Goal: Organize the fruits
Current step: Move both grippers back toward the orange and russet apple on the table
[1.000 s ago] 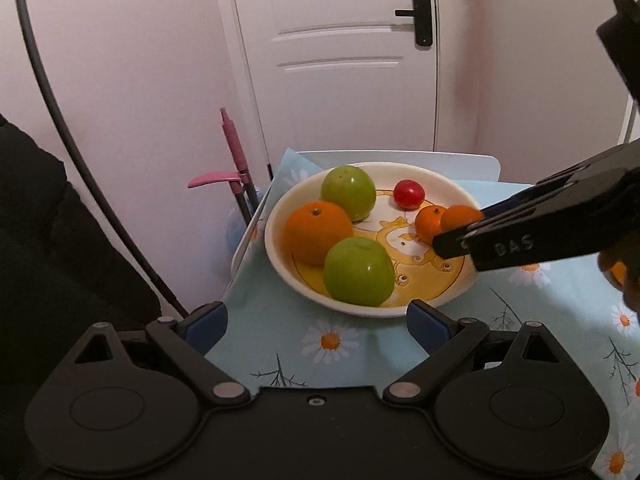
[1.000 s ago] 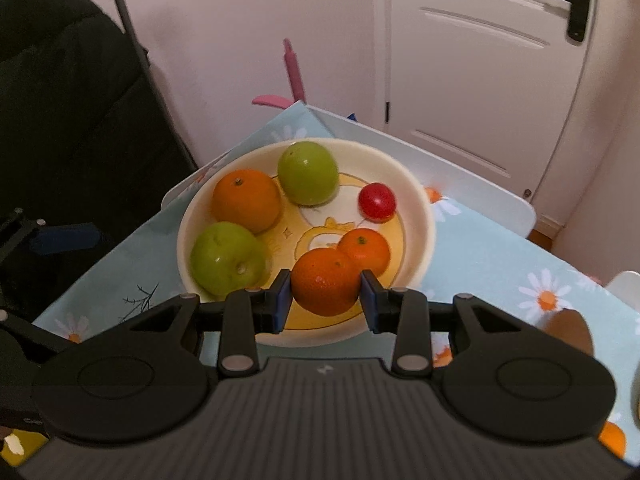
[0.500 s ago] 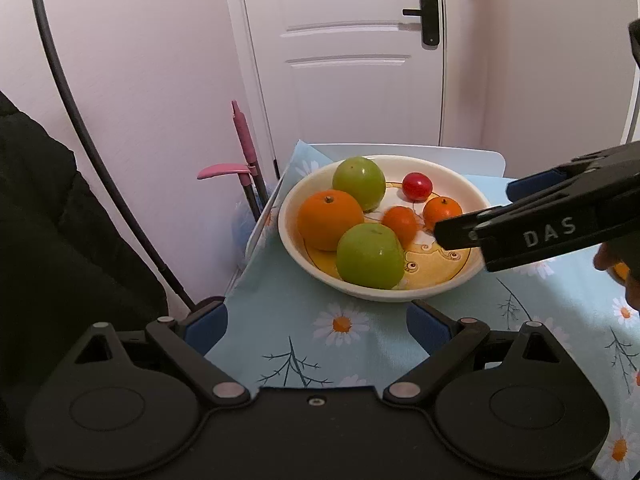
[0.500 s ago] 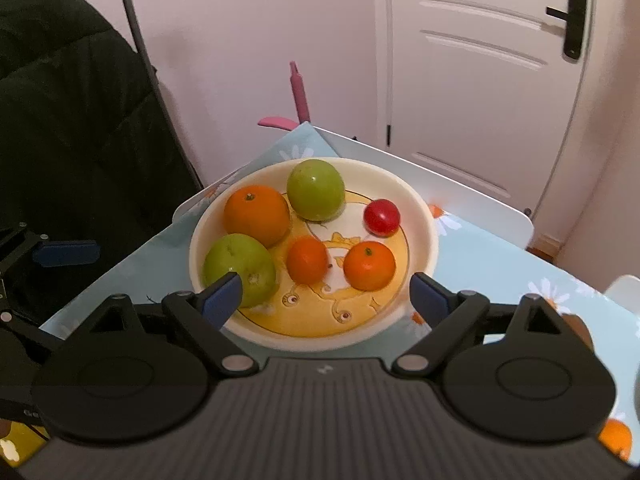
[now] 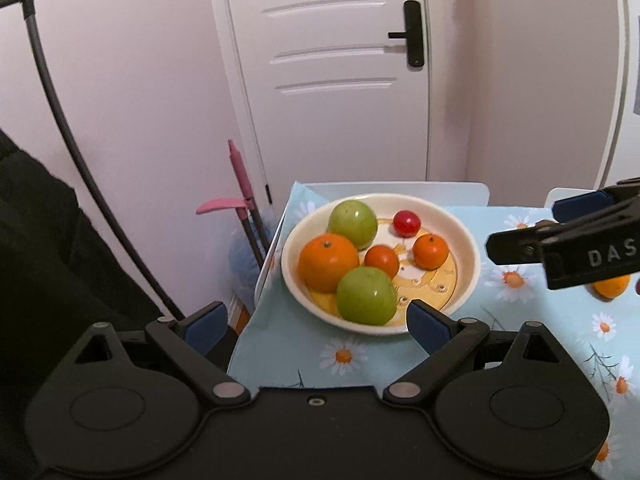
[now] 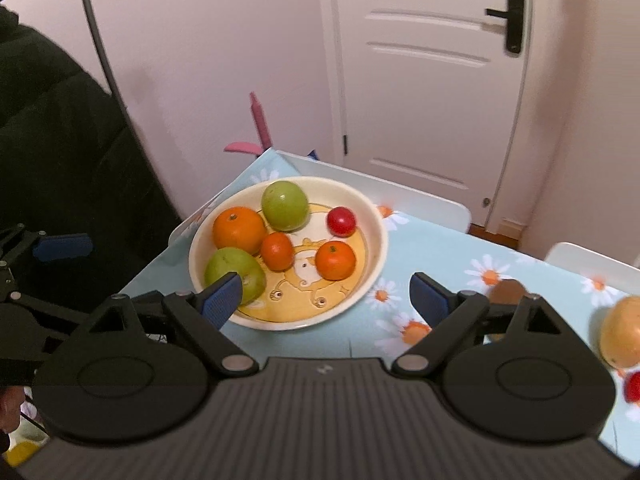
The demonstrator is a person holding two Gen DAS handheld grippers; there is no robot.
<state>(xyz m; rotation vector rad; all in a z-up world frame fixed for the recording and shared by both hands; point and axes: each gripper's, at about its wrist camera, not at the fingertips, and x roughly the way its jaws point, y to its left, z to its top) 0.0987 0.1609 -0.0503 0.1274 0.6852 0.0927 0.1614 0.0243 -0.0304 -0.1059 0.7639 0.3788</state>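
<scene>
Both hand-held grippers, left and right, were spread wide and held nothing. Six fruits lay in the bowl on the worktop.

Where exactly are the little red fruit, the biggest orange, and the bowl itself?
little red fruit (image 6: 341, 221): right wrist view, its middle.
biggest orange (image 5: 328, 262): left wrist view, its front face.
bowl (image 6: 378, 236): right wrist view, the bare right rim.
</scene>
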